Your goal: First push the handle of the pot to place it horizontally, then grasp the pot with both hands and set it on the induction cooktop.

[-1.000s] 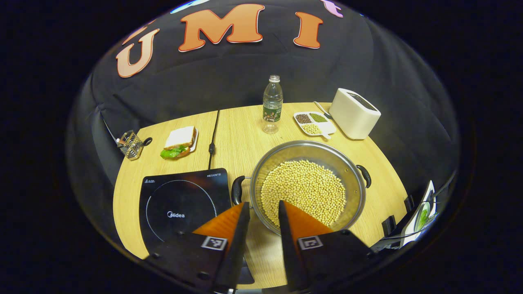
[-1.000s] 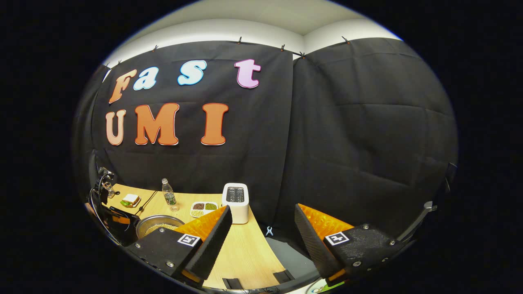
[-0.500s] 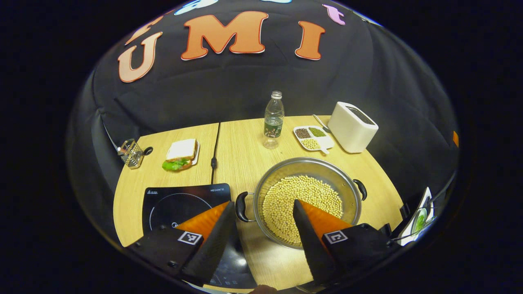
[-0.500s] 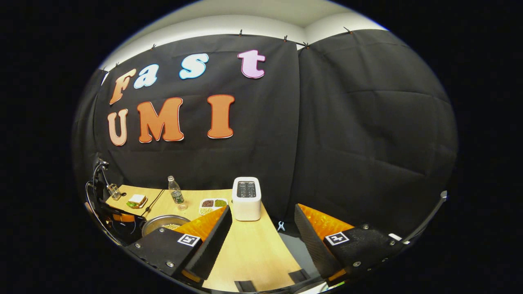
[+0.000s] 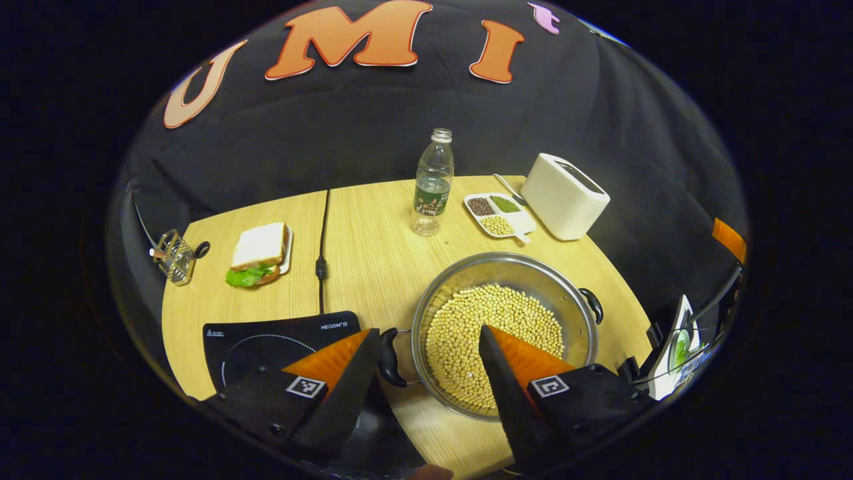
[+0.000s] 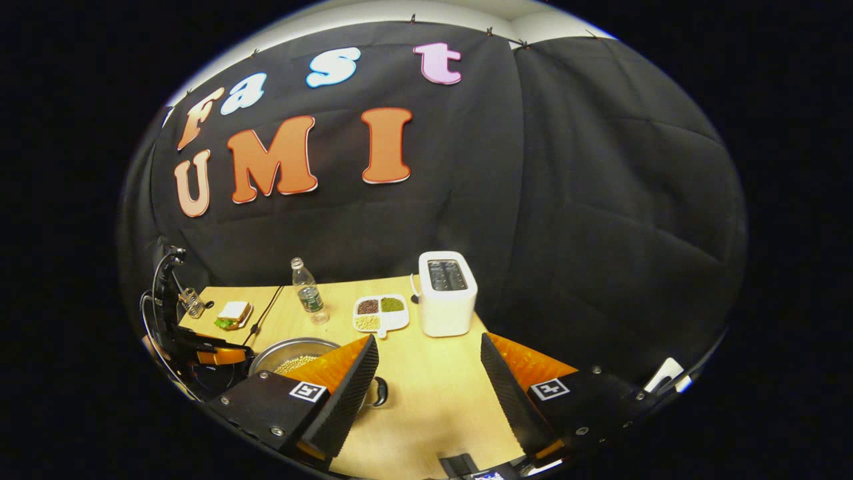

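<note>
In the left gripper view the pot [image 5: 504, 333], full of pale beans [image 5: 493, 340], sits on the wooden table [image 5: 373, 227] at about 5 o'clock. Its dark left handle [image 5: 388, 358] lies in the gap of the left gripper [image 5: 426, 340], just beside the inner edge of the left finger; I cannot tell whether they touch. The right finger overlaps the beans, and the fingers stand wide apart, gripping nothing. The pot's other handle [image 5: 593, 305] points toward 3 o'clock. The induction cooktop [image 5: 266, 337] lies just left of the pot, at 7 o'clock, partly under the left finger.

The left gripper looks down steeply on the table from above the near edge.

In the right gripper view the right gripper [image 6: 426, 347] is held higher and more level — fingers spread wide over bare table, empty. The pot [image 6: 290, 353] shows at 8 o'clock, behind its left finger, with one handle [image 6: 378, 392] peeking out beside that finger.
</note>
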Demonstrator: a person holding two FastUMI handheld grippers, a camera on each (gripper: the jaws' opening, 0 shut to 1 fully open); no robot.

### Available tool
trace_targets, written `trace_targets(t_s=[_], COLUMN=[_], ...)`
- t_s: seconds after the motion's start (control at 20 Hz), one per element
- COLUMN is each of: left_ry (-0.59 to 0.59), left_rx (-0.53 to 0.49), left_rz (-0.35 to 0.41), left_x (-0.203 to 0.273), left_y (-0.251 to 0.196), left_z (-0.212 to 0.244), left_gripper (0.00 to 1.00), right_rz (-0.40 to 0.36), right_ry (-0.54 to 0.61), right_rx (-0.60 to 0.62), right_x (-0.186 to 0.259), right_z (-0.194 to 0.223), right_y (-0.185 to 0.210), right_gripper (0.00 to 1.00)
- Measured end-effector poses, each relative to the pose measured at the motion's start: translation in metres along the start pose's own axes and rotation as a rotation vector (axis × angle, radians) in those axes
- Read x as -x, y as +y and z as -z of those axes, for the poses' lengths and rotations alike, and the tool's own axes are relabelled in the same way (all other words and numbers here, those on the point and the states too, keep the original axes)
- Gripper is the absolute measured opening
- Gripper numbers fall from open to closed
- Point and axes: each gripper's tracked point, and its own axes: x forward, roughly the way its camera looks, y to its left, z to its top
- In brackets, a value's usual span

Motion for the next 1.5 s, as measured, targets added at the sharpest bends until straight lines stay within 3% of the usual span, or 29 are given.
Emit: trace_targets(t_s=[0.35, 0.7, 0.75, 0.8, 0.85, 0.9, 1.05, 1.2, 1.5], left_ry=[0.067, 0.074, 0.065, 0.054, 0.092, 0.082, 0.014, -0.028, 0.073], left_rx=[-0.037, -0.106, -0.114, -0.105, -0.091, -0.128, -0.080, -0.144, -0.082], left_rz=[-0.014, -0.028, -0.020, 0.036, 0.040, 0.006, -0.011, -0.089, -0.040], left_x=[-0.033, -0.050, -0.051, -0.053, -0.051, -0.056, -0.051, -0.043, -0.061], left_y=[0.016, 0.008, 0.004, -0.012, -0.023, -0.018, -0.010, 0.019, 0.017], left_z=[0.018, 0.030, 0.028, 0.027, 0.035, 0.037, 0.021, 0.007, 0.043], left_gripper=[0.96, 0.98, 0.98, 0.98, 0.97, 0.93, 0.88, 0.89, 0.96], right_rz=[-0.082, -0.110, -0.116, -0.119, -0.121, -0.117, -0.103, -0.103, -0.107], right_ry=[0.217, 0.371, 0.390, 0.409, 0.424, 0.433, 0.448, 0.460, 0.481], right_rx=[-0.036, -0.016, -0.014, -0.013, -0.008, 0.002, 0.028, 0.033, 0.043], right_x=[-0.063, -0.092, -0.096, -0.098, -0.101, -0.102, -0.107, -0.111, -0.115], right_z=[0.066, 0.128, 0.135, 0.142, 0.148, 0.152, 0.157, 0.162, 0.172], right_y=[0.058, 0.076, 0.080, 0.082, 0.083, 0.082, 0.077, 0.078, 0.079], right_gripper=[0.96, 0.95, 0.95, 0.95, 0.95, 0.95, 0.95, 0.95, 0.95])
